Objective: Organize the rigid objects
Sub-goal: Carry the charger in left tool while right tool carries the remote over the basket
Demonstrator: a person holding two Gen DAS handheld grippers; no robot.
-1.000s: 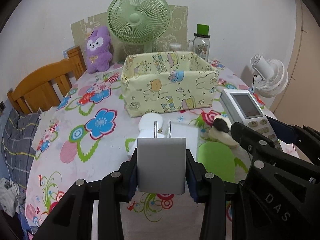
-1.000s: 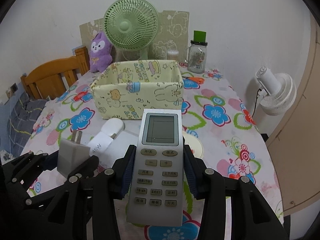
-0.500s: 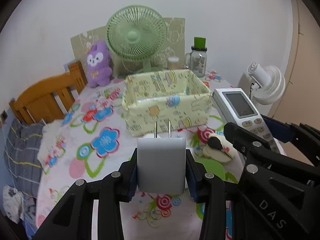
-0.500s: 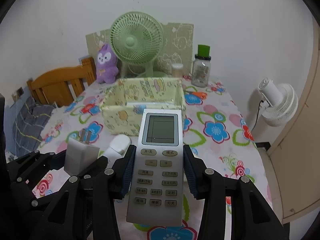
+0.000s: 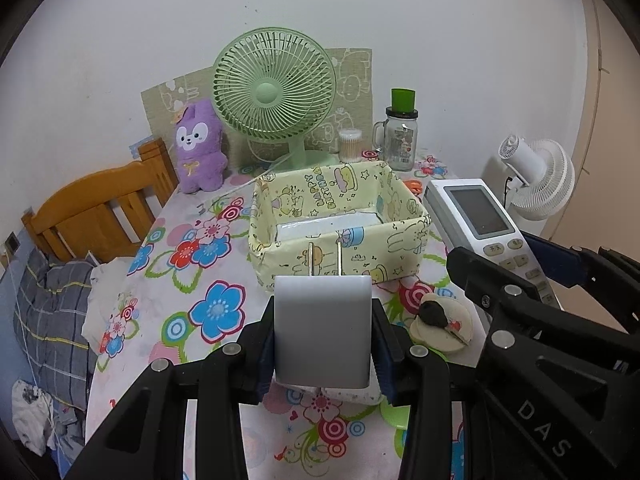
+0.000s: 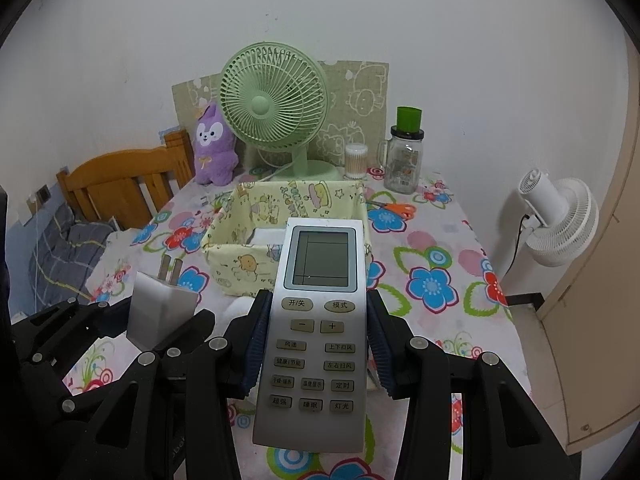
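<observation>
Nearest the cameras, left gripper (image 5: 323, 334) fingers clamp a white charger (image 5: 322, 330), prongs forward; right gripper (image 6: 316, 346) fingers clamp a silver remote (image 6: 316, 332), screen up. Both held above the table (image 6: 436, 240), short of the yellow fabric box (image 5: 340, 220) mid-table. Green fan (image 5: 274, 94) at far edge.

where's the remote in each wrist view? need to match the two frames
Left wrist: the remote sits at the right edge, angled, clamped in the right gripper, right of the yellow box.
Right wrist: the remote fills the lower centre, screen up, between the blue pads, in front of the box.
Shared landmark: the green fan behind the box.
</observation>
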